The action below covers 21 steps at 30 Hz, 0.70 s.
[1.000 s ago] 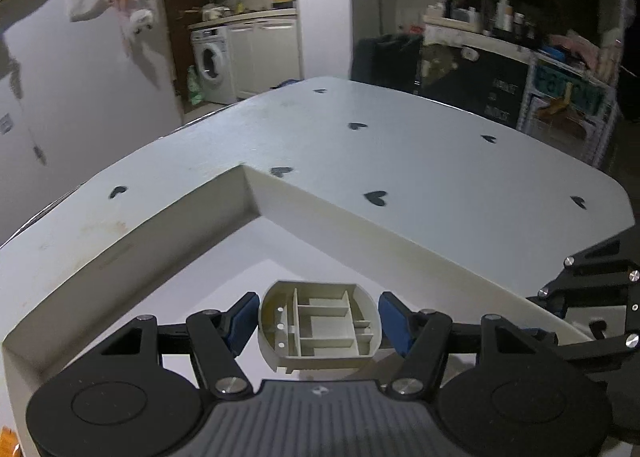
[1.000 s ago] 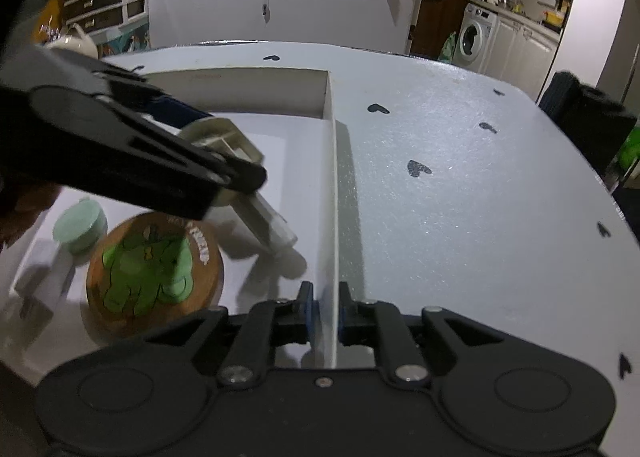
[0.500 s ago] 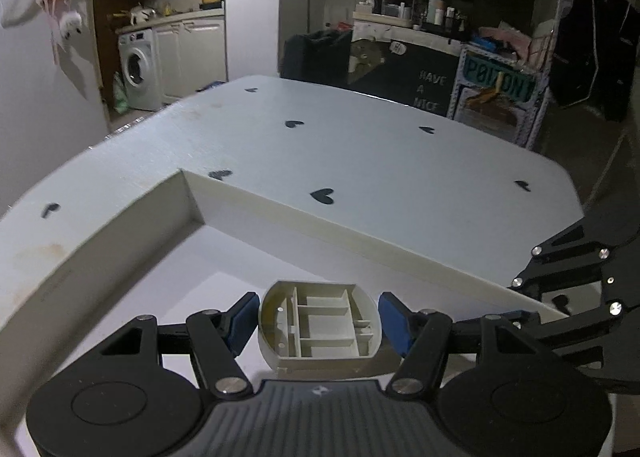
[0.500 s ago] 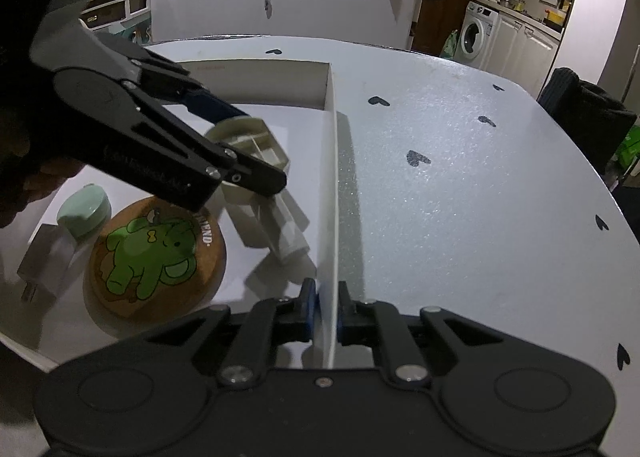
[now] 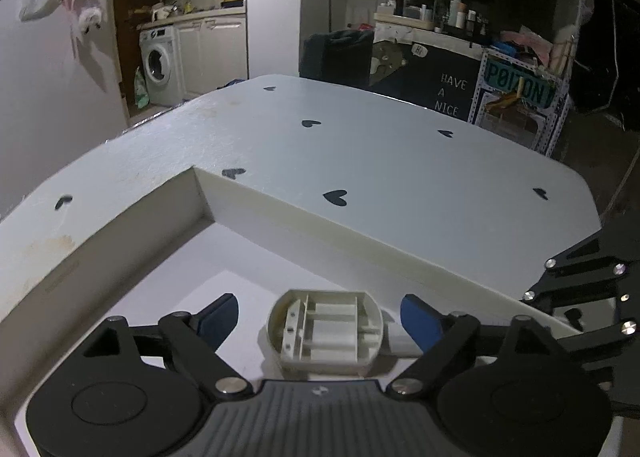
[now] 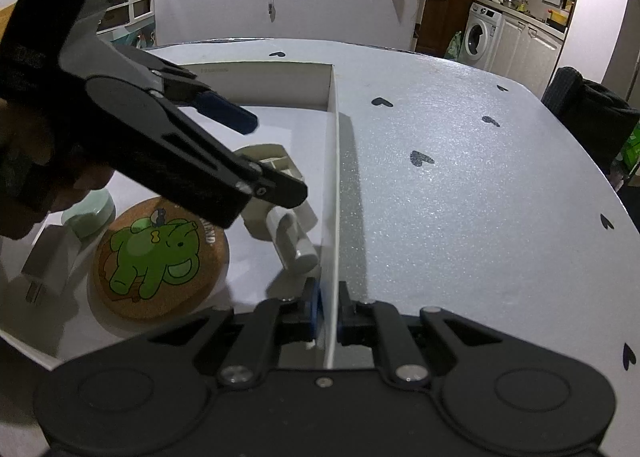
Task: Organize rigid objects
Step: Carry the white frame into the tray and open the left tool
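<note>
Releasing now: my left gripper (image 5: 320, 317) is spread around the ribbed plastic piece (image 5: 326, 331) lying inside the box (image 6: 334, 185), whose wall my right gripper (image 6: 328, 315) pinches. Next, I'd withdraw left.

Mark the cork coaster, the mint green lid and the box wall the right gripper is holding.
cork coaster (image 6: 160, 257), right wrist view, on the green elephant print.
mint green lid (image 6: 90, 213), right wrist view, on its top face.
box wall (image 6: 333, 193), right wrist view, on the thin top edge.
</note>
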Each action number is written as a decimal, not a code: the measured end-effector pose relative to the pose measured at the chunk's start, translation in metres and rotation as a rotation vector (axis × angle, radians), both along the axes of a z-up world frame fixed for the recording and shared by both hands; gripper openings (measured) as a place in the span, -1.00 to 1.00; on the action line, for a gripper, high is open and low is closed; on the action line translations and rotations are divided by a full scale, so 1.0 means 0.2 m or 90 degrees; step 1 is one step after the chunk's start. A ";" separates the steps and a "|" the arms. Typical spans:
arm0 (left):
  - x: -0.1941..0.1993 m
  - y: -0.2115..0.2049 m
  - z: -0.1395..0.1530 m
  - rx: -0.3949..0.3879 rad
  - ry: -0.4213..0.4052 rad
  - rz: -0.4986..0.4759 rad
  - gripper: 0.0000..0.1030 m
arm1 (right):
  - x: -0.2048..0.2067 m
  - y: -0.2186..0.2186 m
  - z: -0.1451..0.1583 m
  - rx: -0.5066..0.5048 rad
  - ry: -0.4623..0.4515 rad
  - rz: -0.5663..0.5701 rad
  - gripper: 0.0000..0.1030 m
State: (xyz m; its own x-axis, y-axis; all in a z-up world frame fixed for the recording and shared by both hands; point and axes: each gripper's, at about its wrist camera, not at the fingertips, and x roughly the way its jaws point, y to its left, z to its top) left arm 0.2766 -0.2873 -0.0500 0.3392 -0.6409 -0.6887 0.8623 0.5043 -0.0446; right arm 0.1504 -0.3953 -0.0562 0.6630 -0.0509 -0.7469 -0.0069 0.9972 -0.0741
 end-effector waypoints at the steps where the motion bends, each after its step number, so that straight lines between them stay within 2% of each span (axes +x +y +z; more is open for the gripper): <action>1: 0.00 0.01 0.01 0.000 0.009 0.004 0.72 | 0.00 0.00 0.00 0.000 0.000 0.000 -0.81; 4: -0.02 0.05 0.03 0.003 0.025 0.017 0.67 | 0.00 0.00 0.00 0.000 -0.001 0.000 -0.81; 8: -0.04 0.09 0.04 0.027 0.048 0.045 0.21 | 0.00 0.00 0.00 -0.001 -0.002 0.001 -0.81; 11: -0.05 0.12 0.04 0.024 0.059 0.040 -0.07 | 0.00 0.00 0.00 -0.001 -0.003 0.001 -0.81; 13: -0.05 0.11 0.03 0.015 0.065 0.039 -0.18 | -0.01 0.00 0.00 -0.001 -0.004 0.001 -0.81; 21: -0.05 0.04 -0.01 -0.007 0.076 0.035 -0.21 | -0.01 0.00 0.00 -0.003 -0.004 0.001 -0.81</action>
